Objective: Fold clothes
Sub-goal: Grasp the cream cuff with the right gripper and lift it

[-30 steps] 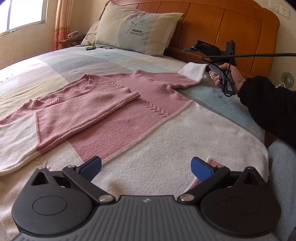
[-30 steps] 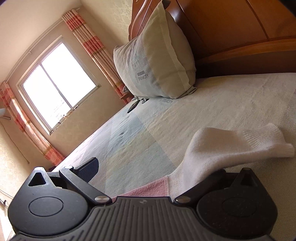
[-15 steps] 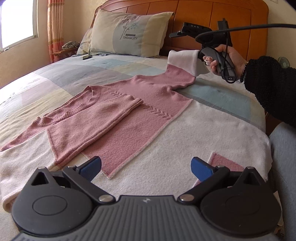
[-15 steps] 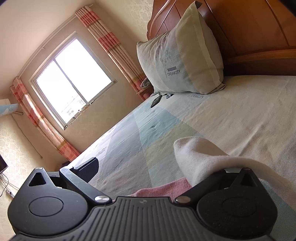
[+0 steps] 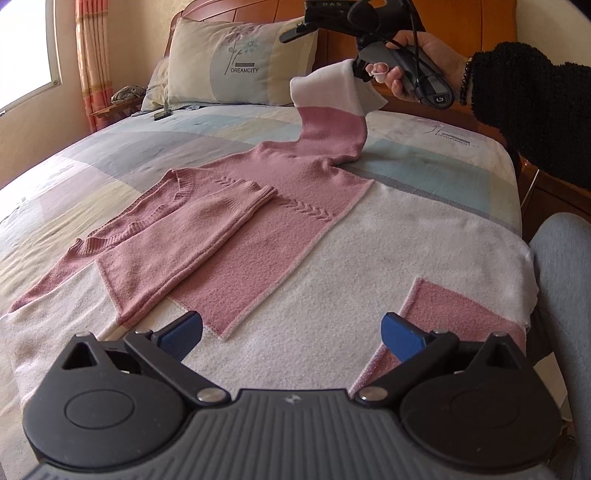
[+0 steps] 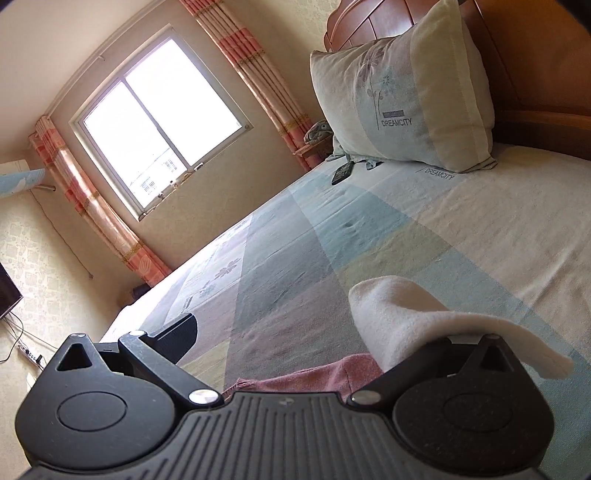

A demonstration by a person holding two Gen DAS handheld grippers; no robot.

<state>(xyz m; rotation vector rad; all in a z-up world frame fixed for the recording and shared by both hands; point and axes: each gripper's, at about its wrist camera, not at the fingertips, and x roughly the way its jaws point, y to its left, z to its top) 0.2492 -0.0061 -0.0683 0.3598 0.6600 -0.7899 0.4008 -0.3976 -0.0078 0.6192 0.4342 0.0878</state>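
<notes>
- The right gripper, seen from the left wrist view, holds the white cuff of the sweater's sleeve, lifted clear of the bed near the headboard; in its own view the cuff drapes over one finger while the other finger stands far off, so I cannot tell how tightly the jaws are set
- A hand in a black sleeve carries that gripper
- The left gripper hovers over the near edge of the bed, fingers spread wide, holding nothing
- The sweater, pink and white, lies flat across the middle of the bed, its hem at the near edge
- One sleeve already lies folded across the chest; the other rises from the shoulder to the right gripper
- A pillow leans at the head of the bed, well apart from the sweater
- My judgement: the task is roughly a third done; the raised sleeve is not yet laid over the body, and the body itself is left to fold
</notes>
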